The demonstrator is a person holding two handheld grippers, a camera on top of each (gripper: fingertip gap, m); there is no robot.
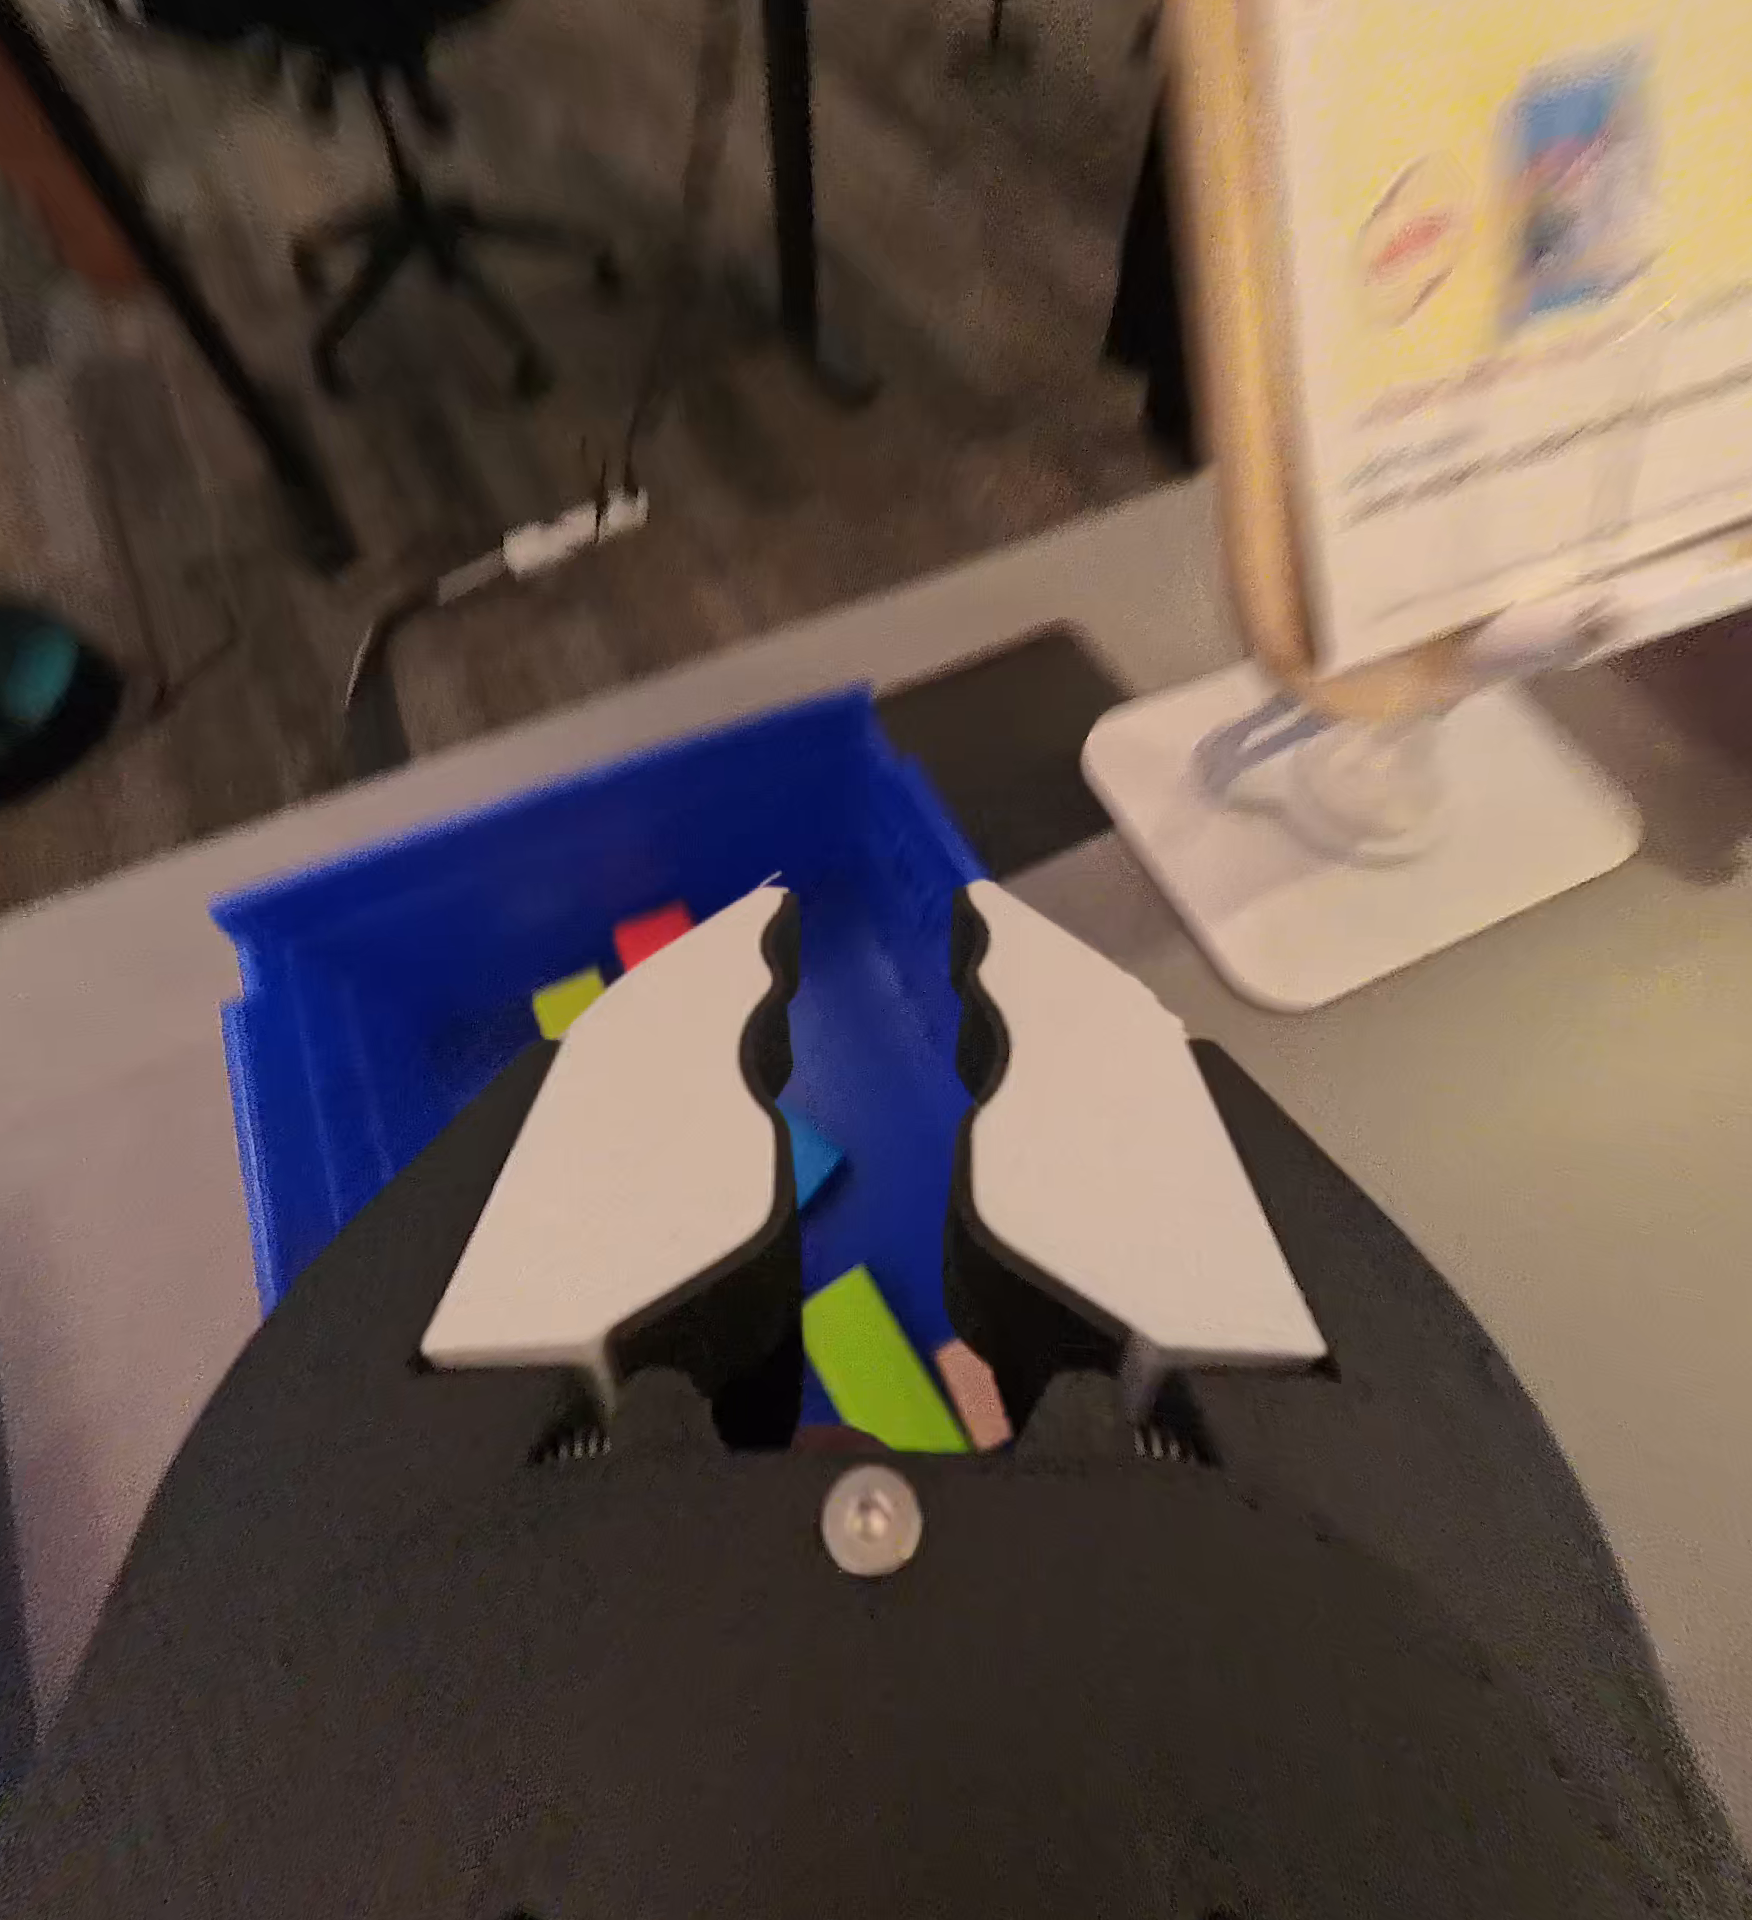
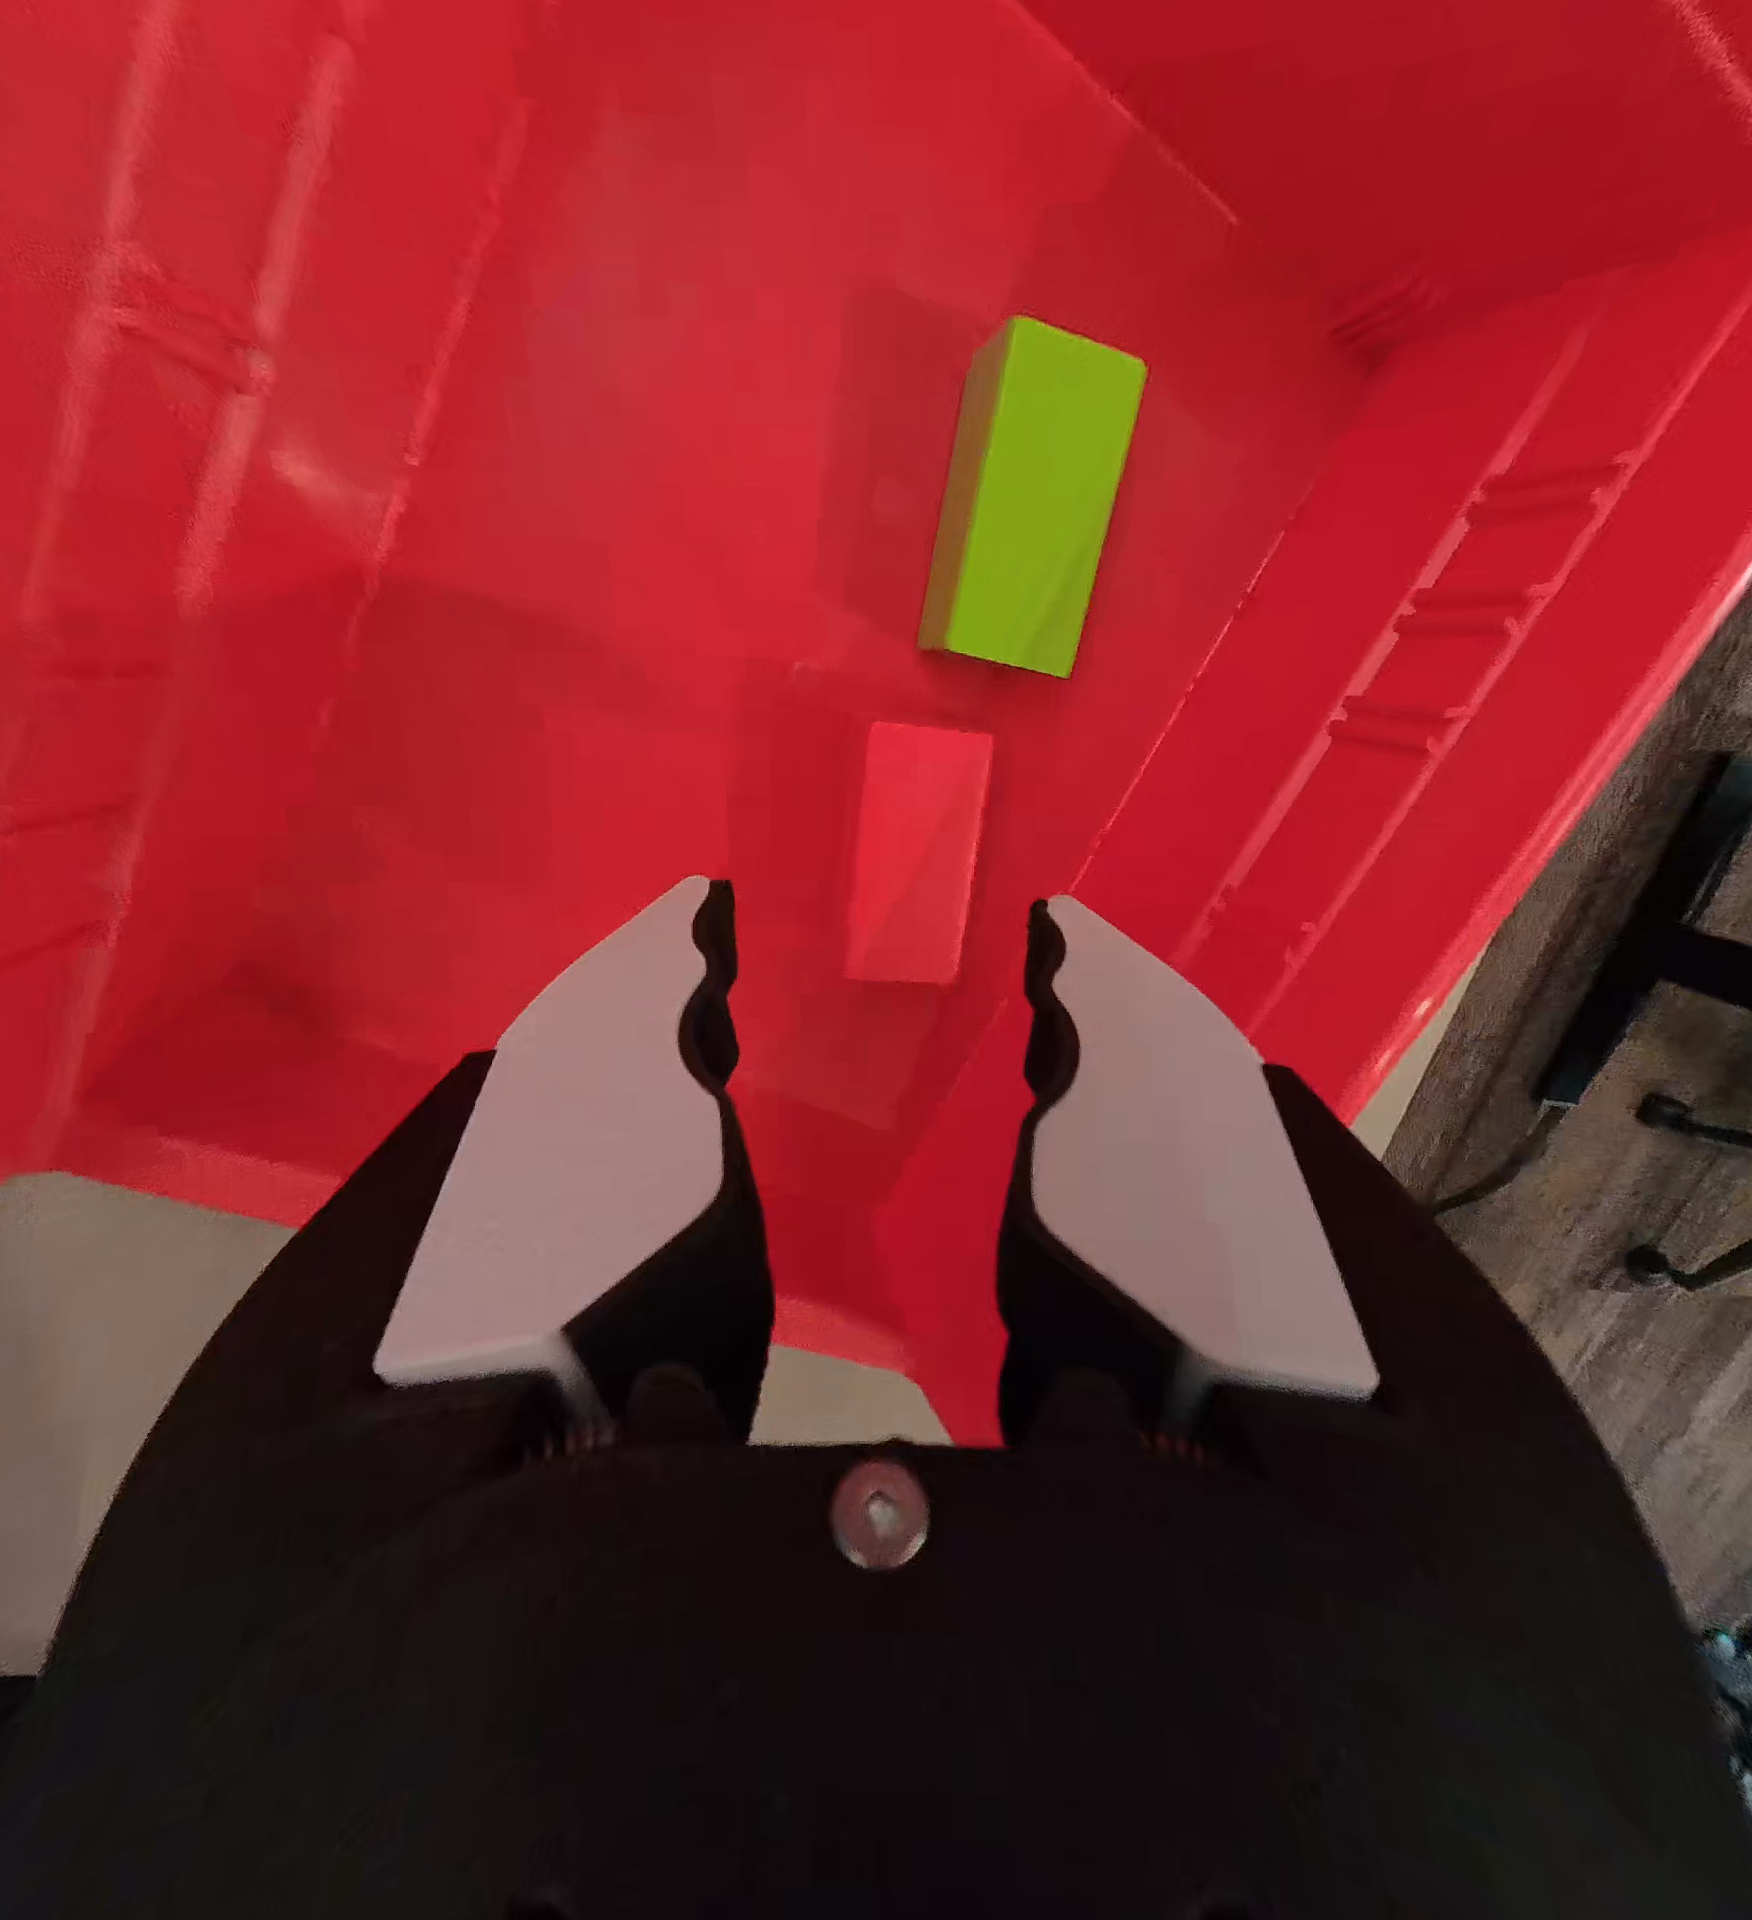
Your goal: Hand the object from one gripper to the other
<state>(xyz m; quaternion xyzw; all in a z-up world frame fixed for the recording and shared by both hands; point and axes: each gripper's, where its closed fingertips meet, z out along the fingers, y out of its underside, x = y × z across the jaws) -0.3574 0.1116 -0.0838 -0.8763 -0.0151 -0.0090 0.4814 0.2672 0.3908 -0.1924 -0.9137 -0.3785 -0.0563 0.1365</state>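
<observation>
In the left wrist view my left gripper (image 1: 877,894) is open and empty above a blue bin (image 1: 539,821). In the bin lie a red block (image 1: 652,930), a yellow-green block (image 1: 568,1000), a blue block (image 1: 815,1158), a green block (image 1: 877,1361) and a tan block (image 1: 974,1392). In the right wrist view my right gripper (image 2: 880,894) is open over a red bin (image 2: 228,520). A red block (image 2: 919,852) lies just beyond the fingertips, clear of both pads. A green block (image 2: 1038,499) lies farther in.
A white stand base (image 1: 1360,831) carrying a printed board (image 1: 1578,312) stands on the grey table (image 1: 1474,1143) right of the blue bin, with a black mat (image 1: 1007,738) behind. A chair base (image 1: 415,260) and cables are on the floor past the table edge. There is about 70 cm between the tips of the two grippers. Between my right fingertips and the red block (image 2: 919,852) there is roughly 4 cm.
</observation>
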